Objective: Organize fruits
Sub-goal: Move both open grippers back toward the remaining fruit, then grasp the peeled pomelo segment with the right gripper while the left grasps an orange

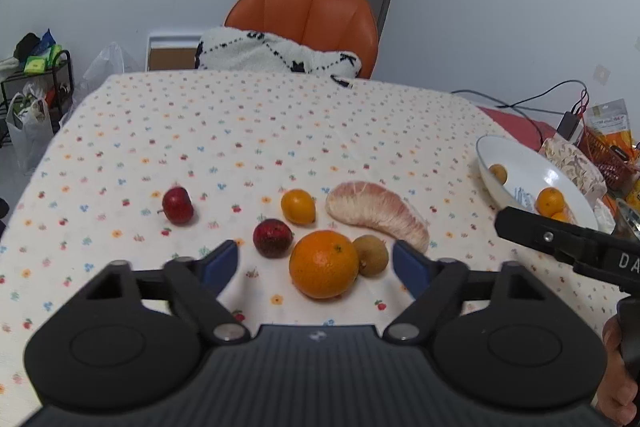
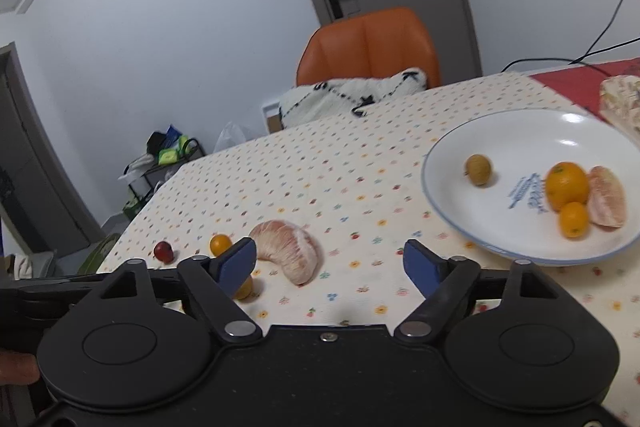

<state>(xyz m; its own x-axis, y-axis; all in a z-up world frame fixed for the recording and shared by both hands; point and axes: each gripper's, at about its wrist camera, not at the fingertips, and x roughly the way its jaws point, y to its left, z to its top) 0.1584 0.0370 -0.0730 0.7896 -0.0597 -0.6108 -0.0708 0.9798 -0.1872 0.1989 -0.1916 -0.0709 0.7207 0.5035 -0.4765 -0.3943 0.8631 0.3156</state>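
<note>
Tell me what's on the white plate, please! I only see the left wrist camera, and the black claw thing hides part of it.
Observer: Beside the orange on the plate lies a peeled pink citrus segment; your view hides it.
Operator: Is the right claw holding a fruit?
Observer: No. The right claw is open and empty, over the tablecloth between the plate and the big peeled wedge.
</note>
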